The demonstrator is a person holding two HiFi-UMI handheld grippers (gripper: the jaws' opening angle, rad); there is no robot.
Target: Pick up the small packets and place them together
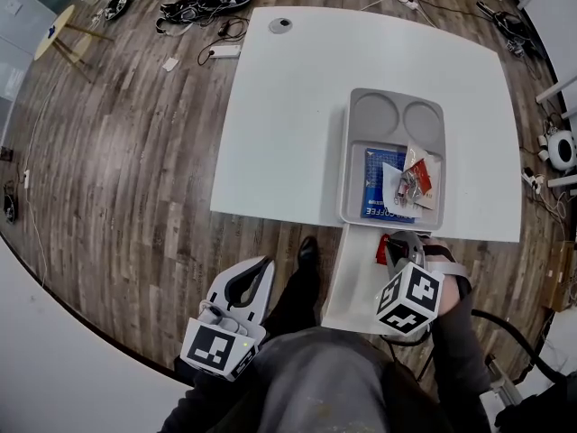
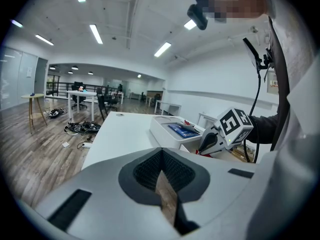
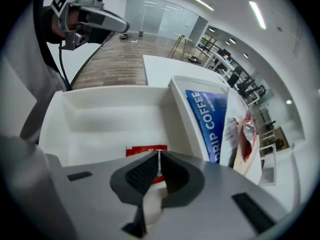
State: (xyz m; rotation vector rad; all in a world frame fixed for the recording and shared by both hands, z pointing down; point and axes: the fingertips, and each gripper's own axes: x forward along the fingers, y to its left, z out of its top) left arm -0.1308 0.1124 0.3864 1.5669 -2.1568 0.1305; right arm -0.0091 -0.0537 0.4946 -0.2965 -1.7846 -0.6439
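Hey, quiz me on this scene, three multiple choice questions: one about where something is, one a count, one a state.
1. Where is the blue packet? A on the floor; B in the grey tray; C in the white box.
2. How many round hollows does the tray have? A one; B two; C four.
3. The left tongs are: A wide open; B gripping the blue packet; C shut, empty.
Answers: B, it lies in the tray's square compartment; B, two sit side by side at its far end; C, the tips meet with nothing between.

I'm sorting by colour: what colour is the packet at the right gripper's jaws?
Red packet; best in the right gripper view.
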